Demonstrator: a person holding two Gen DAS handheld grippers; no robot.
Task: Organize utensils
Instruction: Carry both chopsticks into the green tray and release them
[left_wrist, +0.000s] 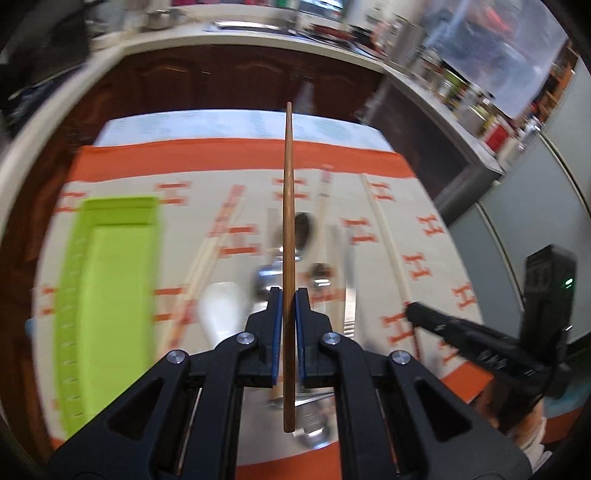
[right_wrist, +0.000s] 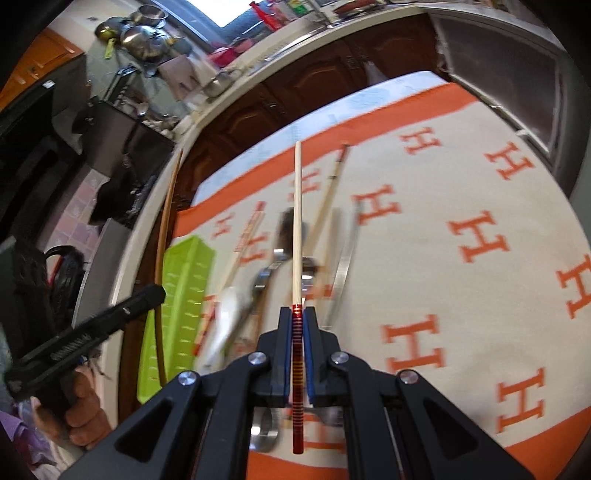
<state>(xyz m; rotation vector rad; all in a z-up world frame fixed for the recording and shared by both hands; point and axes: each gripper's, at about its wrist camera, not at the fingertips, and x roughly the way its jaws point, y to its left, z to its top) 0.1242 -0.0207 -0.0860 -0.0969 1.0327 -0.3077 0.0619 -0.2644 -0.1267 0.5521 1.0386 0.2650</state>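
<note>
Now both tools are loaded. Left tool (left_wrist: 289, 295) clamps a brown chopstick (left_wrist: 288, 206); right tool (right_wrist: 298, 314) clamps a pale chopstick (right_wrist: 296, 221) by its red-banded end. Each stick runs straight out along its tool's fingers. Green tray (left_wrist: 110, 280) lies along the surface's left edge, long axis parallel to both sticks, nearer the left tool. Spoons and other chopsticks lie mid-surface, blurred.

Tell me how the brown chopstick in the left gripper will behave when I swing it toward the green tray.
The brown chopstick looks straight and stiff. It's thin and probably light. The left gripper pinches it low, so it may pivot; round and tapered, it could roll in the green tray.
</note>
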